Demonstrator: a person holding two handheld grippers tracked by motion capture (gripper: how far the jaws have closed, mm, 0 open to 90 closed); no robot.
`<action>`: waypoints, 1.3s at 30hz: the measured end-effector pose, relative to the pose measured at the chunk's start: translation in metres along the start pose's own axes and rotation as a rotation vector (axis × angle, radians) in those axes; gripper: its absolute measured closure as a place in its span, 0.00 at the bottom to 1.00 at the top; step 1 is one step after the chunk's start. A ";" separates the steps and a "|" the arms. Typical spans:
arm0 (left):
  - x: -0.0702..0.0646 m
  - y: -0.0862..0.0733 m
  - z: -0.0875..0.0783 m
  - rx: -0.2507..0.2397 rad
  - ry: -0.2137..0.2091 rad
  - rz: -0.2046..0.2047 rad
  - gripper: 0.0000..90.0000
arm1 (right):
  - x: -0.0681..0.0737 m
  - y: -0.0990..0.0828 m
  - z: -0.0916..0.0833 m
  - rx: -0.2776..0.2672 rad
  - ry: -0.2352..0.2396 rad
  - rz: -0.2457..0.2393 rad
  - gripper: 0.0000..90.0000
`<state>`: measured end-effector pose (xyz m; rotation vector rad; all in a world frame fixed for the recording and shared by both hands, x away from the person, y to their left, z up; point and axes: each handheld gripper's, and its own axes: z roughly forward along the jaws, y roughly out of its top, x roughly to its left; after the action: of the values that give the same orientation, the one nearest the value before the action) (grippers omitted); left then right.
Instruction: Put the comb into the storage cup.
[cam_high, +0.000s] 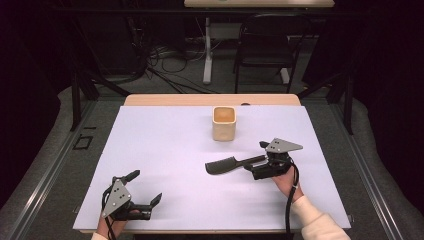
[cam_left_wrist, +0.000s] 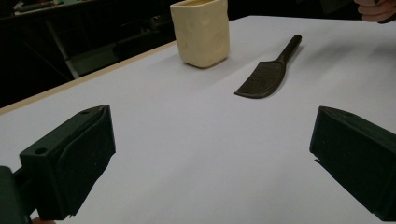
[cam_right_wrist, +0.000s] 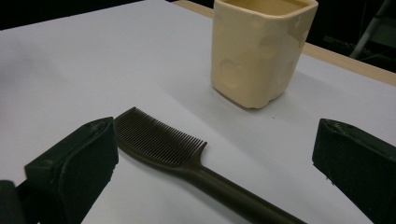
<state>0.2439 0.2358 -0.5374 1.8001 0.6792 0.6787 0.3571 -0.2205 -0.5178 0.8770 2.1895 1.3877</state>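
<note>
A dark brown comb (cam_high: 222, 165) lies flat on the white sheet, teeth end to the left, in front of a cream square cup (cam_high: 223, 123) that stands upright. My right gripper (cam_high: 256, 159) is open, its jaws either side of the comb's handle without pinching it. In the right gripper view the comb (cam_right_wrist: 163, 140) runs between the spread jaws of the right gripper (cam_right_wrist: 215, 163), with the cup (cam_right_wrist: 257, 51) just beyond. My left gripper (cam_high: 146, 186) rests open near the front left. In the left gripper view that gripper (cam_left_wrist: 210, 163) holds nothing, and the comb (cam_left_wrist: 264, 79) and cup (cam_left_wrist: 201, 32) lie farther off.
The white sheet (cam_high: 165, 150) covers most of the wooden table (cam_high: 210, 100). Behind the table stand a black chair (cam_high: 270, 40) and a white table leg (cam_high: 207, 50), with cables on the floor. A hand (cam_left_wrist: 378, 9) shows at the top right of the left gripper view.
</note>
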 end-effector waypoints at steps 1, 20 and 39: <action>0.000 0.000 0.000 0.001 0.000 -0.002 0.00 | -0.002 0.001 0.001 0.005 -0.002 0.002 0.00; 0.001 0.000 0.000 0.005 0.003 -0.002 0.00 | -0.022 0.004 0.018 0.056 -0.029 0.027 0.00; 0.002 0.000 -0.001 0.005 0.005 -0.012 0.00 | -0.033 0.000 0.023 0.123 -0.074 0.006 0.48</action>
<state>0.2445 0.2379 -0.5372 1.7976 0.6952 0.6739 0.3948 -0.2282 -0.5270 0.9626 2.2365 1.2142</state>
